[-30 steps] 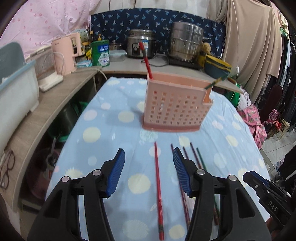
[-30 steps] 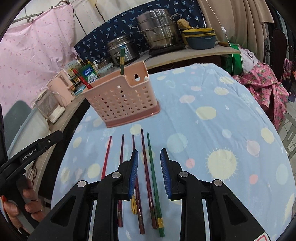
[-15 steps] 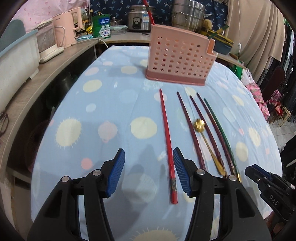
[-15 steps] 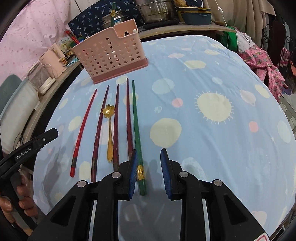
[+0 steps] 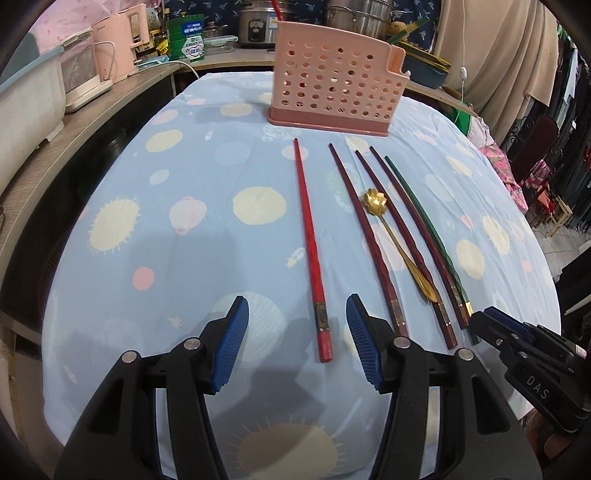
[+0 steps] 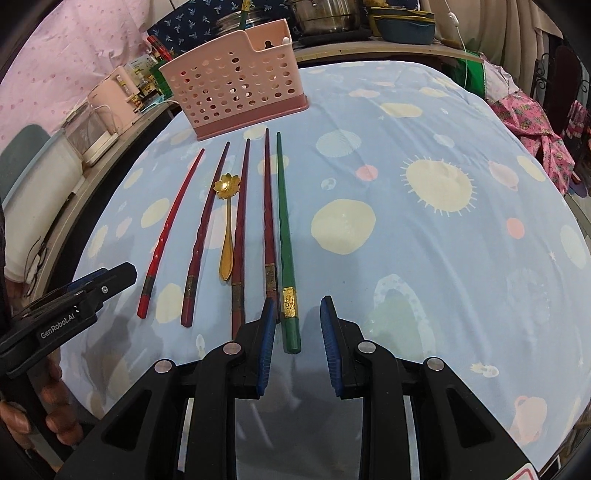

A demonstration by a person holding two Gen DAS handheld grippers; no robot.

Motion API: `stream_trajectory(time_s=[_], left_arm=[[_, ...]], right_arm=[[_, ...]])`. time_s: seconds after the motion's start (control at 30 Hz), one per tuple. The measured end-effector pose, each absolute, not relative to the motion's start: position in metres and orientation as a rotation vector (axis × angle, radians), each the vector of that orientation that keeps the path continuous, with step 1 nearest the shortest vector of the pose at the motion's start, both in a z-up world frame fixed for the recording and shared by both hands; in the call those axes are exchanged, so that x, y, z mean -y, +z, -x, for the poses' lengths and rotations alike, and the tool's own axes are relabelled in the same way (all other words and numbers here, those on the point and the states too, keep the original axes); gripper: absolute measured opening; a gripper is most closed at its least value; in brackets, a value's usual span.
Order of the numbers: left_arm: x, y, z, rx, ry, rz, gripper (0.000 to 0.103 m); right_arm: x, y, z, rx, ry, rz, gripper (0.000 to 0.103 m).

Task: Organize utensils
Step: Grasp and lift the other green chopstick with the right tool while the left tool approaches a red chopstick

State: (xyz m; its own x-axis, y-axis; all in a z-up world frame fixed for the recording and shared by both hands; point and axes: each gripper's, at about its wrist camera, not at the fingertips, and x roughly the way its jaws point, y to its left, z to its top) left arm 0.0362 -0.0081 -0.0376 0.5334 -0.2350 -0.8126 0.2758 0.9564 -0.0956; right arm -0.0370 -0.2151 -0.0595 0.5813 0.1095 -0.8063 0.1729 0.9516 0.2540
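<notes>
While both grippers were spread and empty, your right gripper (image 6: 297, 325) straddled the green chopstick (image 6: 285, 236), which pointed lengthwise toward the pink basket (image 6: 236, 79).

A blue tablecloth (image 5: 155, 229) with pale dots spreads ahead of the gripper. Far ahead stand steel pots (image 5: 364, 16) (stacked), and left, a pink kettle (image 5: 123, 44) on a wooden counter (image 5: 44, 155).

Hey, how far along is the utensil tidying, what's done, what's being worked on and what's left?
Done: the pink holder already has a red stick and a green one poking out of its top. In hand: nothing gripped; the left gripper is open around the red chopstick, the right gripper open around the green chopstick. Left: those two, three dark red chopsticks and the gold spoon lie on the tablecloth.
</notes>
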Motion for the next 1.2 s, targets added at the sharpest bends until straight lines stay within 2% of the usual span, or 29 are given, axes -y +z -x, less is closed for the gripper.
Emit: stream_trajectory(time_s=[0.17,0.7,0.9,1.03,1.2], left_arm=[[0.014,-0.043,-0.032,-0.974,-0.317,-0.065,0.052],[0.01,-0.055,-0.038,-0.999,-0.29,-0.059,0.049],[0.012,-0.055,-0.039,-1.0,-0.296,-0.073,0.037],[0.014,-0.056,-0.039,-1.001,-0.308,-0.08,0.026],[0.016,-0.055,-0.039,-1.006,-0.322,-0.084,0.017]], right_arm=[[0.22,-0.062,0.038,-0.955,-0.054,-0.341,0.022],[0.217,-0.064,0.032,-0.955,-0.052,-0.313,0.021],[0.214,-0.065,0.031,-0.954,-0.056,-0.288,0.016],[0.214,-0.065,0.03,-0.955,-0.054,-0.287,0.01],[0.214,-0.065,0.029,-0.956,-0.051,-0.285,0.01]])
